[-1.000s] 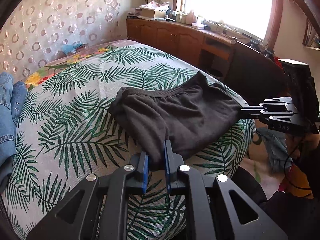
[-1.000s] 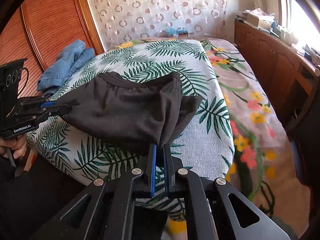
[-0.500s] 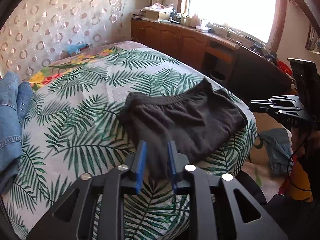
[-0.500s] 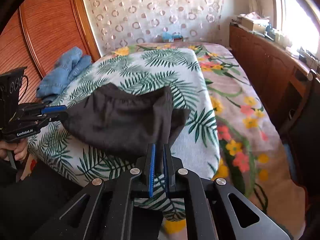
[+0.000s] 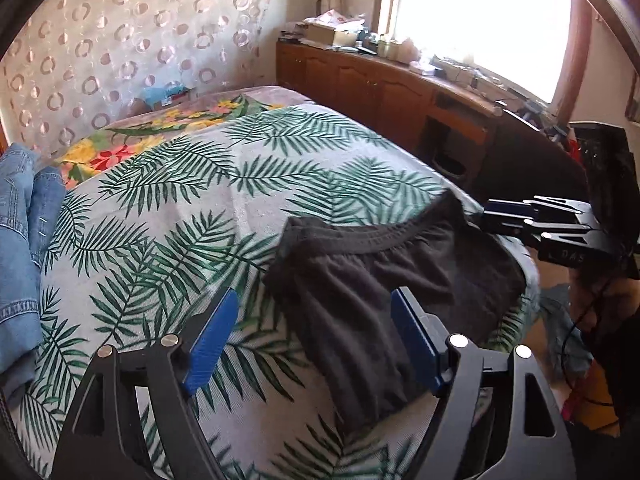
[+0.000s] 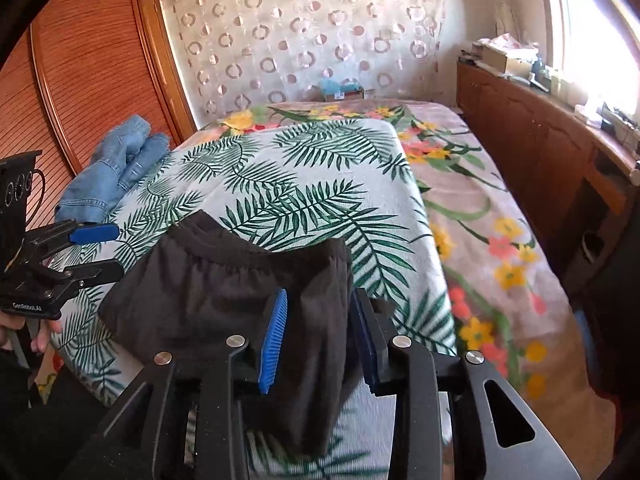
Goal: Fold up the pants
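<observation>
**Black pants down on the bed, both grips let go**

Black pants [image 5: 384, 280] lie on the near right part of the palm-print bedspread [image 5: 192, 216], waistband on the far side, long axis running left to right, lower part spilling over the near edge. Your left gripper [image 5: 312, 336] has just been opening and is now released wide; cloth sits in the gap but neither pad touches it. Your right gripper [image 6: 316, 336] has also just been opening, spread less; fabric hangs between its pads [image 6: 274, 340], looks slack, so I read it as let go. From the left gripper the pants run away to the right; the right gripper sits at their right end. Likely next: regrab the two ends, fold across that long axis. Blue jeans [image 6: 116, 164] lie far left, well apart.
</observation>
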`<act>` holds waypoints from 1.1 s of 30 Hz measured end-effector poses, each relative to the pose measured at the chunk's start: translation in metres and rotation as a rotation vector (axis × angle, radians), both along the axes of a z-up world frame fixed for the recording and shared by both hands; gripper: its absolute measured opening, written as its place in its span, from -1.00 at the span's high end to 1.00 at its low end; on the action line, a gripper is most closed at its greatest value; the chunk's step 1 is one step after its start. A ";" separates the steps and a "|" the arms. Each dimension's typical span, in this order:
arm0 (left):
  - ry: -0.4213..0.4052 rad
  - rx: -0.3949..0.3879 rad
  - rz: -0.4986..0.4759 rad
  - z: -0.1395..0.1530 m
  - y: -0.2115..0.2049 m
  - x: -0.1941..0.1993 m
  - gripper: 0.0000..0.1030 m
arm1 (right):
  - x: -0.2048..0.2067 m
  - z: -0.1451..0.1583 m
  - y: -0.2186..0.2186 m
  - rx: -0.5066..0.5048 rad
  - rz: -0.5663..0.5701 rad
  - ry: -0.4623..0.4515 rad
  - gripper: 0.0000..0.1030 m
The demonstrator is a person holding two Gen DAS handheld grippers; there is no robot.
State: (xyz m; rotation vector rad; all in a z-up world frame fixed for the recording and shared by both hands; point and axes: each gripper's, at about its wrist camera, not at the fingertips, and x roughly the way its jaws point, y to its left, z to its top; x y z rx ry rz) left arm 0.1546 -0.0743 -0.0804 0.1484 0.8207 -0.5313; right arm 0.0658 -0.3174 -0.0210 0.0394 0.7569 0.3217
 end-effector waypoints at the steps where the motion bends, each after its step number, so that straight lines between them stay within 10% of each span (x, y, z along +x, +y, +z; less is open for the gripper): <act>1: 0.002 0.008 0.009 -0.003 -0.001 0.005 -0.54 | 0.006 -0.003 0.001 -0.002 0.002 0.009 0.33; 9: 0.027 0.041 0.047 -0.015 -0.004 0.029 -0.54 | 0.048 -0.014 0.010 -0.031 0.013 0.049 0.33; 11: 0.026 0.043 0.053 -0.016 -0.003 0.031 -0.54 | 0.048 -0.010 0.009 -0.020 0.019 0.017 0.82; 19: 0.031 0.049 0.053 -0.019 -0.005 0.031 -0.54 | 0.048 -0.016 0.002 -0.043 -0.019 0.032 0.85; 33: 0.073 0.049 0.065 -0.035 -0.006 0.037 -0.54 | -0.002 -0.005 -0.025 -0.013 -0.092 0.036 -0.16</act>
